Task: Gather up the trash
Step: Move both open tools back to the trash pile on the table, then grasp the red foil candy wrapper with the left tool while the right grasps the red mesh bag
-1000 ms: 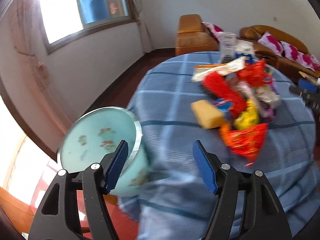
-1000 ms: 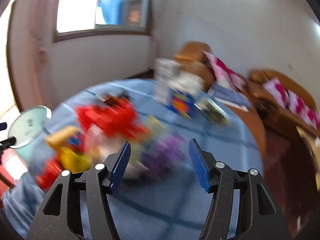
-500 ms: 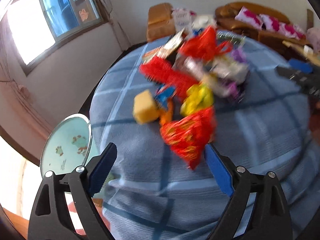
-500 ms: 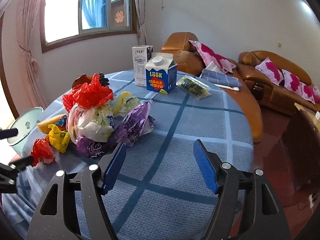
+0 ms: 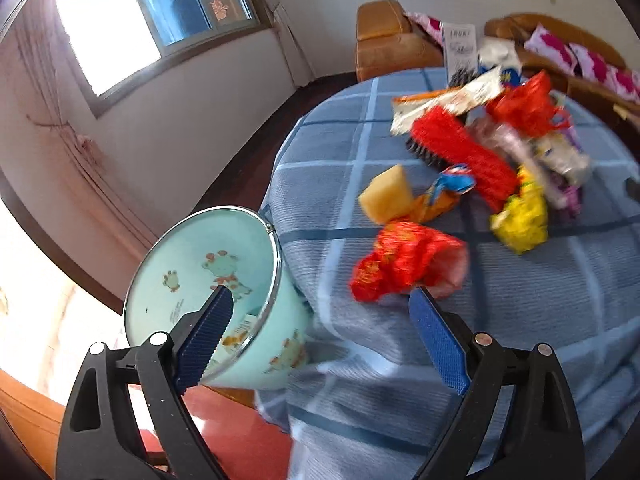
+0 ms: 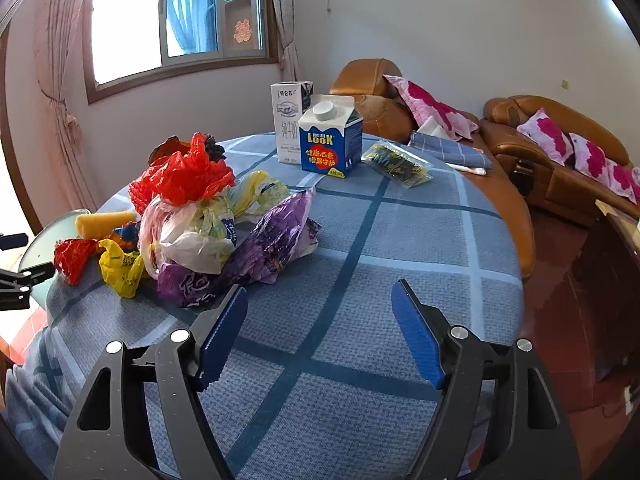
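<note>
A heap of crumpled wrappers and plastic bags lies on the round table with a blue checked cloth [image 6: 360, 248]. Nearest my left gripper [image 5: 320, 320] is a red wrapper [image 5: 404, 260], just beyond its right finger; the gripper is open and empty. A pale green bin [image 5: 200, 276] stands by the table edge at its left finger. A yellow sponge [image 5: 386, 196] and a yellow wrapper [image 5: 522, 216] lie behind. My right gripper [image 6: 320, 316] is open and empty over the cloth, with a purple bag [image 6: 264, 248] and a red bag [image 6: 184, 172] to its front left.
Two cartons [image 6: 330, 140] and a dark snack packet [image 6: 398, 162] stand at the table's far side. Brown leather sofas [image 6: 560, 168] with pink cushions line the right wall. A window [image 6: 176, 16] is at the back left. The floor [image 6: 560, 280] is dark red.
My left gripper has swung back left and down, so the bin is now at its left finger and the red wrapper at its right. My right gripper has barely moved.
</note>
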